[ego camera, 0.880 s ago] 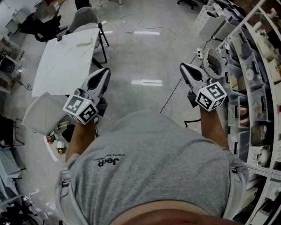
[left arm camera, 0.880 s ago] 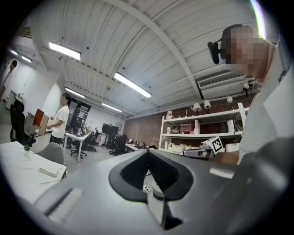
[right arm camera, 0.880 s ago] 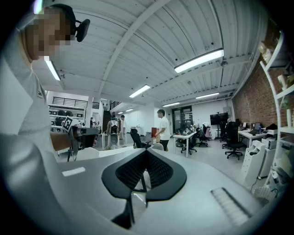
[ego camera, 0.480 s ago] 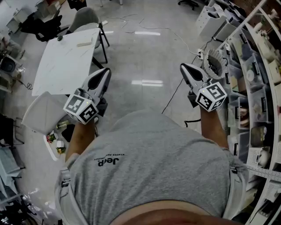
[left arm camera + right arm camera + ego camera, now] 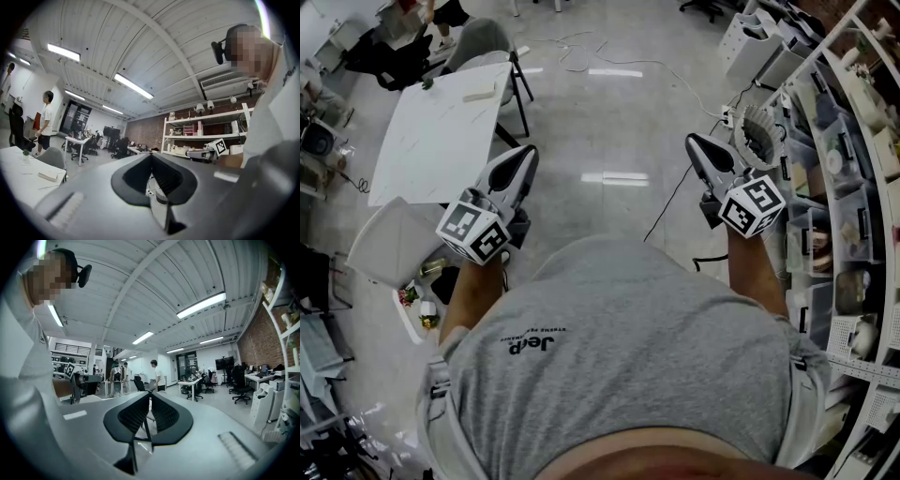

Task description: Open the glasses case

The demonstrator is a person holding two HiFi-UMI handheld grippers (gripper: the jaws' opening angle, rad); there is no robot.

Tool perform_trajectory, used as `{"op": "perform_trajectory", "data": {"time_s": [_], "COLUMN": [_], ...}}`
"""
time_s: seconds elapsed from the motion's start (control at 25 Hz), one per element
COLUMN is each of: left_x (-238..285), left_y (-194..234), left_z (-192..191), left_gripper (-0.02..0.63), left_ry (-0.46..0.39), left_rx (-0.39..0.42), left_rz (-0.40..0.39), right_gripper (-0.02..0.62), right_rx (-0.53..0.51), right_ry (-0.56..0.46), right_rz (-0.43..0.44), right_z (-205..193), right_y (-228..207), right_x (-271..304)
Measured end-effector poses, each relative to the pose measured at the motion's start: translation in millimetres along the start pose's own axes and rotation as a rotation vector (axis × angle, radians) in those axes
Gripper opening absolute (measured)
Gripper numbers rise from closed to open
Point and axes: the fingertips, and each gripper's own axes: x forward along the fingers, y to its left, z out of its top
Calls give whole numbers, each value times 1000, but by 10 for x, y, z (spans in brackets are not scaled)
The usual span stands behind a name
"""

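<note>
Left tool (image 5: 527, 152) and right tool (image 5: 695, 142) point level, jaws together.

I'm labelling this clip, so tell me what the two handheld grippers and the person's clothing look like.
Both the left gripper and right gripper have smooth grey shells tapering to a point, with ribbed black pads. Each carries a cube of black-and-white square markers. The person wears a grey short-sleeved T-shirt.
</note>
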Motion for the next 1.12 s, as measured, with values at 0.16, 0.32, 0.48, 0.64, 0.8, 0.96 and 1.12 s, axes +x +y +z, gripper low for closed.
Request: {"op": "perform_trajectory", "data": {"time_s": [0.16, 0.32, 0.48, 0.64, 0.8, 0.96, 1.12], "left_x": [57, 131, 230, 365, 516, 665, 797], "left_y": [-53, -153, -274, -454, -654, -865, -960], "left_z": [7, 18, 36, 21, -50, -147, -199], "left_gripper": [22, 21, 21, 21, 21, 21, 21], "left_ry": [-3, 0, -5, -19, -11, 10, 33], "left_rx": [11, 15, 19, 20, 18, 20, 28], "left_rz": [-8, -3, 12, 30, 51, 62, 67], "right_gripper": [125, 284, 328, 347, 373, 403, 419], "right_rx": [24, 23, 14, 9, 5, 16, 41], "right_ry": [-31, -45, -47, -30, -39, -40, -48], "right_rz": [56, 75, 84, 93, 116, 133, 142], "right_z": [57, 107, 130, 133, 93, 35, -40], "right_y": [28, -6, -133, -298, -486, -668, -840], "right_x": [-44, -111, -210, -379, -536, -667, -710]}}
